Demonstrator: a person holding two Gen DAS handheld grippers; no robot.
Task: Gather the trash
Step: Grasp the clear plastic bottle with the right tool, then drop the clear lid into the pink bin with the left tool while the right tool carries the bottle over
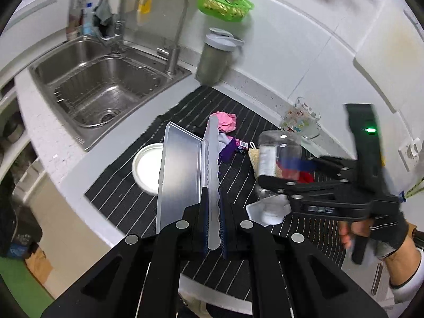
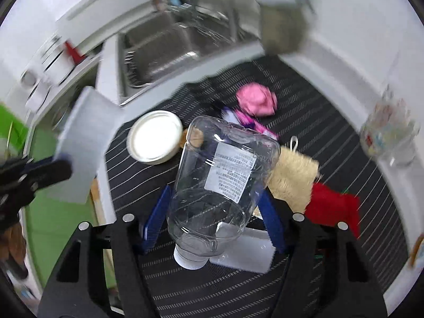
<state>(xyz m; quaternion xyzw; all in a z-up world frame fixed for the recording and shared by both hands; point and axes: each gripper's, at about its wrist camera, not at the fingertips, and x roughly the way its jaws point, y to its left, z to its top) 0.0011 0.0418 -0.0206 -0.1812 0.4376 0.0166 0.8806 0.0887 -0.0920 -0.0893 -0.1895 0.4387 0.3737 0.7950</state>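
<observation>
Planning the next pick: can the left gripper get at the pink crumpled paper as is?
Probably not yet. The left gripper is shut on the clear plastic case, which sticks out between it and the pink crumpled paper. The paper itself lies uncovered on the striped mat; the case would need dropping first.

Grippers: two, the left gripper (image 1: 213,212) and the right gripper (image 2: 212,209).
Clear plastic bottles: one, the bottle (image 2: 222,175), with one white cap (image 2: 188,261).
Clear plastic cases: one, the hinged case (image 1: 182,175), open.
Round white lids: one, the lid (image 2: 155,136), near left of the mat.
Crumpled pink papers: one, the pink wad (image 2: 256,100), far side of the mat.
Printed wrappers: one, the wrapper (image 1: 233,145).
Sponges: one, the pale sponge (image 2: 294,175).
Red cloths: one, the red cloth (image 2: 331,206), right.
Glass mugs: one, the printed mug (image 1: 300,119), far right.
Lidded tumblers: one, the grey tumbler (image 1: 214,58).
Green baskets: one, the basket (image 1: 225,5).
Sinks: one, the sink (image 1: 100,87).
Taps: two seen, the faucet (image 1: 172,26) among them.
Striped mats: one, the mat (image 1: 127,201).
</observation>
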